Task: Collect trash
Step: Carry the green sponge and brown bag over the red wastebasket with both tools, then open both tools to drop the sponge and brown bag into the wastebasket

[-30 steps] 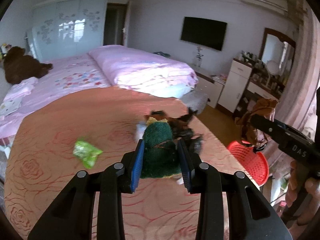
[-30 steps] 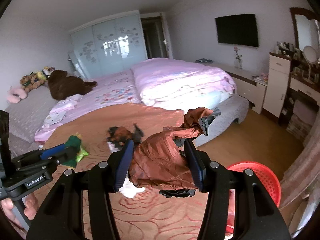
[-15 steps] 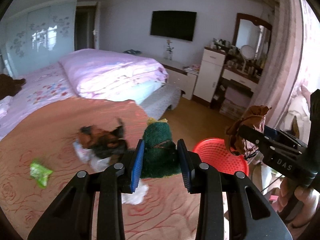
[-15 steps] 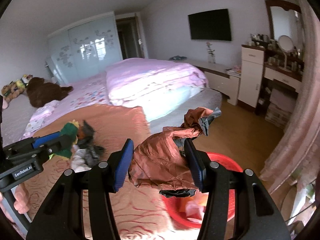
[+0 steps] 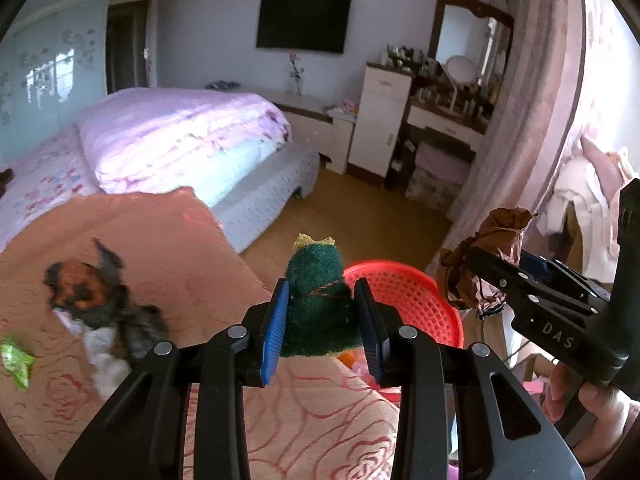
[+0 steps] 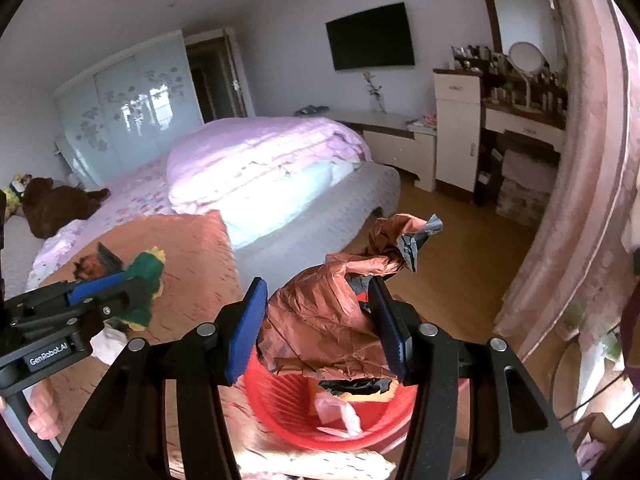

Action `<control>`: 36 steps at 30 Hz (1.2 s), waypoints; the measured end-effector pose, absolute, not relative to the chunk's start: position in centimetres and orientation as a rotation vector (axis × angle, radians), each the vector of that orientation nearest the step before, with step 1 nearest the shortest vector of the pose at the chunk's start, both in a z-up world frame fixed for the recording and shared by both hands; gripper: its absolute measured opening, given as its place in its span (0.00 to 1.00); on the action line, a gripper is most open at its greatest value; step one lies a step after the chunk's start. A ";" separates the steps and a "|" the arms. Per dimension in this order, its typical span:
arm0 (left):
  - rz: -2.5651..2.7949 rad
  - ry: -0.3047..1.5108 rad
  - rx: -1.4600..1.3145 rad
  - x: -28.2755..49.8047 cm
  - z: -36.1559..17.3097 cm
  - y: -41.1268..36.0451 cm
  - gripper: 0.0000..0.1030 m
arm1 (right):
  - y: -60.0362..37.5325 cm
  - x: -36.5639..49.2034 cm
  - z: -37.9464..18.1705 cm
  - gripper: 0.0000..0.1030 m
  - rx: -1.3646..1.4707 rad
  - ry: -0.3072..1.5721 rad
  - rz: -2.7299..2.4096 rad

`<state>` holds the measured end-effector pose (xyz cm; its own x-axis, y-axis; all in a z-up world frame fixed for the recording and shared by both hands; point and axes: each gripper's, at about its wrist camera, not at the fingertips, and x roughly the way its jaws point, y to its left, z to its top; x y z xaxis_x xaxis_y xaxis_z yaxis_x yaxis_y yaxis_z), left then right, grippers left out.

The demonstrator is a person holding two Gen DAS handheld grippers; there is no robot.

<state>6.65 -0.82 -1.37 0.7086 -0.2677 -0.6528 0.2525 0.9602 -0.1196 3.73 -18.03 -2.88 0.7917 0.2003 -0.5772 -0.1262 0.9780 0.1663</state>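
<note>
My left gripper [image 5: 322,308] is shut on a green scouring sponge [image 5: 316,304] with a yellow underside, held above the bed's edge just left of a red plastic basket [image 5: 412,300]. My right gripper [image 6: 320,320] is shut on a crumpled brown wrapper [image 6: 336,320] and hangs directly over the red basket [image 6: 300,412], which holds some paper scraps. In the left wrist view the right gripper [image 5: 472,264] with the wrapper [image 5: 496,236] is at the right. In the right wrist view the left gripper [image 6: 120,284] with the sponge [image 6: 146,276] is at the left.
On the orange-pink bedspread [image 5: 168,248] lie a brown-and-black wrapper with white tissue [image 5: 96,304] and a green packet [image 5: 16,360]. A folded pink quilt [image 5: 180,136] lies further back. Wood floor [image 5: 360,216], dresser [image 5: 384,120] and curtain [image 6: 580,200] are to the right.
Both grippers have swung right, away from the bed's middle towards the red basket. The right gripper with the brown wrapper now hangs over the basket. Both stay shut on their items.
</note>
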 end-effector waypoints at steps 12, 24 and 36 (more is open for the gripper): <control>-0.374 0.864 0.050 8.6 -6.8 -6.0 0.31 | -20.7 5.3 -6.8 0.50 0.160 0.712 0.129; -0.405 0.921 0.033 9.5 -8.8 -6.4 0.34 | -21.0 6.4 -9.2 0.50 0.196 0.776 0.136; -0.383 0.911 0.009 9.2 -8.5 -5.7 0.60 | -21.6 6.5 -9.6 0.63 0.215 0.776 0.114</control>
<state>9.16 -5.75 -8.49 0.5500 -0.3200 -0.7714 0.3279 0.9323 -0.1529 6.50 -21.61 -9.58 0.7090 0.1808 -0.6817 -0.0232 0.9720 0.2337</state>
